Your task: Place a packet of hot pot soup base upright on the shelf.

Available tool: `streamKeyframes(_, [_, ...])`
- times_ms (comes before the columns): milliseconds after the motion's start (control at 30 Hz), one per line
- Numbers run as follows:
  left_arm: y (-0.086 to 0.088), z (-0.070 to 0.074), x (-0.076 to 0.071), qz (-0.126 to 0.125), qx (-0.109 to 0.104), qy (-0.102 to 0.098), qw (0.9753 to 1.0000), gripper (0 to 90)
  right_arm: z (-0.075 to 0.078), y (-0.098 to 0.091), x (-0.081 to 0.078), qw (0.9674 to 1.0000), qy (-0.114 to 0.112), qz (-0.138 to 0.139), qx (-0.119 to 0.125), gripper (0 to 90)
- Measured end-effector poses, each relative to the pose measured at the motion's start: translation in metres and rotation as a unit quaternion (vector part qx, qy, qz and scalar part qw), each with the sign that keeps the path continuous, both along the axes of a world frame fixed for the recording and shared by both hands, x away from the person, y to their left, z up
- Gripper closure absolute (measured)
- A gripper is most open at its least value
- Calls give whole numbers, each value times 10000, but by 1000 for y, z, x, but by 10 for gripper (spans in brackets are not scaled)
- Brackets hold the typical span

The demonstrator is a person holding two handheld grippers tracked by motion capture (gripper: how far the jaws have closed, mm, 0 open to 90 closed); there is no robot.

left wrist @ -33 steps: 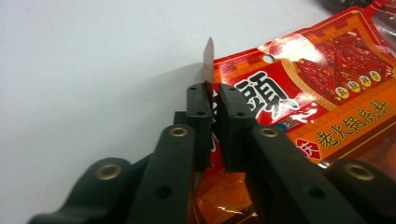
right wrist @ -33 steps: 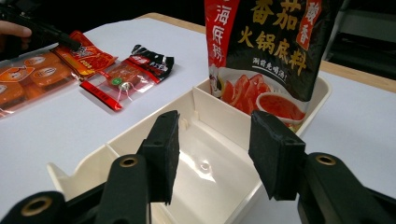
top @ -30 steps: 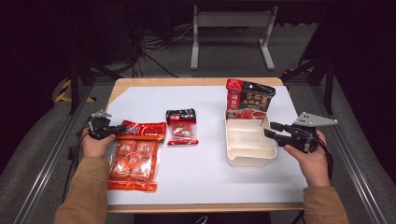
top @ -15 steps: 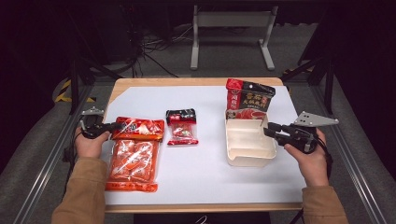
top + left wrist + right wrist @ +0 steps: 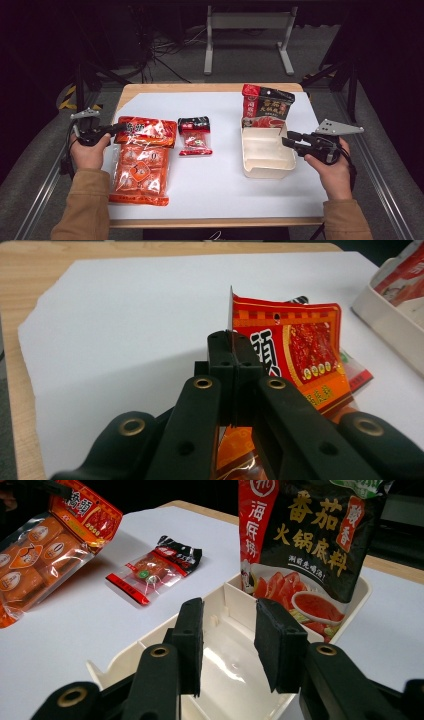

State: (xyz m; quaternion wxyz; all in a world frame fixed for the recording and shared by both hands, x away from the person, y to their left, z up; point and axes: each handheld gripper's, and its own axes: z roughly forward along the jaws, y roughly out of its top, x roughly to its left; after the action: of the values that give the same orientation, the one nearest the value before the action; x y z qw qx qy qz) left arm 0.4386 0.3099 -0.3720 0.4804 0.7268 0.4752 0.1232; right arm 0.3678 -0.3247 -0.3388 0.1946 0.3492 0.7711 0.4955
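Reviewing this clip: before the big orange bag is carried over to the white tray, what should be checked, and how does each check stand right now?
1. Left gripper clamped on the orange bag: ok, jaws shut on its top edge.
2. Bag free of the table: not ok, top end raised, lower end resting on the white sheet.
3. Room in the tray: ok, near compartment bare; the dark sauce pouch stands in the far one.
4. Small red packet clear of the bag: cannot tell, they lie close.
5. Right gripper out of the way: not ok, open jaws poised over the tray, nothing between them.
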Motion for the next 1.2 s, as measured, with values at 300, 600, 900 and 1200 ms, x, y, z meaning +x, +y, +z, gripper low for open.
streamKeyframes(300, [-13,34,-20,-297,50,-547,9981,900,2,4,-1,10000,42,57,-29,641])
streamKeyframes(600, [-26,64,-42,-702,-186,-1005,9923,900,4,11,-3,9999,-4,119,-41,630])
streamKeyframes(900, [-38,87,-64,-971,-260,-1425,9847,900,9,17,-6,9997,-125,209,-30,620])
streamKeyframes(1200, [-46,101,-79,-1392,-403,-1678,9751,900,13,22,-9,9992,-200,338,107,616])
